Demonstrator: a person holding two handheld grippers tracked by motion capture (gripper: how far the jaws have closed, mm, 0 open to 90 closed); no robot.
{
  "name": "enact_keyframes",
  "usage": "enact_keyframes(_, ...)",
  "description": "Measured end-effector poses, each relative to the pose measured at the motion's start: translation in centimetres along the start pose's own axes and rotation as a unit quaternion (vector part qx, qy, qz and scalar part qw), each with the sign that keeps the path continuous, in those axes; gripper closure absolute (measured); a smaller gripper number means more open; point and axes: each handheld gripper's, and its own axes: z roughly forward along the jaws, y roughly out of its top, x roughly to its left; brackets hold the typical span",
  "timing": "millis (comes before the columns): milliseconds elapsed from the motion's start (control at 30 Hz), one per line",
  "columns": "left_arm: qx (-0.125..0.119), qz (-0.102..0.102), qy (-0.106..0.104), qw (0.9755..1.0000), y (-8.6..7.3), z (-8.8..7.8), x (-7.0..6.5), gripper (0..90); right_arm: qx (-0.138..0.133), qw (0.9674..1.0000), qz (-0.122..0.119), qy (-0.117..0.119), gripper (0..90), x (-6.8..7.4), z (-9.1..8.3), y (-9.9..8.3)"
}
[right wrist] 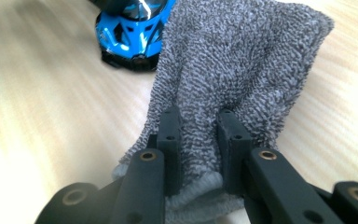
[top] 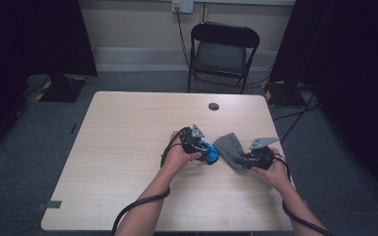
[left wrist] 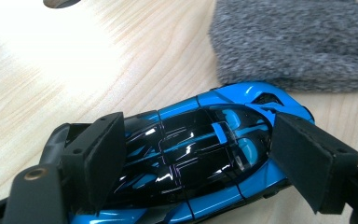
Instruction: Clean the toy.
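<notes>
Near the middle of the high view, slightly low and right of centre, the left gripper (top: pixel 203 149) clasps a blue toy car (top: pixel 210 153) on the wooden table (top: pixel 128 147), and just right of it the right gripper (top: pixel 246 161) pinches a grey cloth (top: pixel 230 148). Across the lower half of the left gripper view, the pads (left wrist: pixel 103 156) press the car's (left wrist: pixel 205 158) two sides, cloth (left wrist: pixel 293 42) at upper right. Low in the right gripper view, the jaws are clamped on a fold of the cloth (right wrist: pixel 242 65), the car (right wrist: pixel 130 35) at upper left, touching it.
</notes>
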Motion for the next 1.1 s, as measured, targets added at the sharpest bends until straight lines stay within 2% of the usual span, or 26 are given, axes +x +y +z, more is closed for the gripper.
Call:
enact_keyframes(267,0.005,-0.001,0.000,1.0000,0.1,0.0,0.1,18.2,-0.001,1.0000,0.003,0.002,74.7,0.6,-1.9,-1.5)
enact_keyframes(467,0.013,-0.003,-0.001,0.9999,0.3,0.0,0.2,18.3,-0.011,0.9997,0.021,-0.002,74.7,0.6,-3.3,-2.1)
enact_keyframes(700,0.016,-0.010,-0.004,0.9998,0.6,-0.5,0.6,21.1,-0.020,0.9994,0.024,-0.013,74.8,0.9,-4.1,-1.1)
enact_keyframes(833,0.014,-0.008,-0.016,0.9998,0.7,-1.2,0.6,20.5,-0.026,0.9990,0.031,-0.017,74.8,0.9,-4.2,-0.5)
enact_keyframes(967,0.009,-0.006,-0.022,0.9997,0.7,-2.5,0.4,20.1,-0.024,0.9988,0.037,-0.020,74.8,1.1,-4.2,0.0)
enact_keyframes(1100,0.005,-0.012,-0.028,0.9995,0.2,-3.9,0.2,20.4,-0.026,0.9988,0.035,-0.024,74.8,1.7,-4.1,0.9)
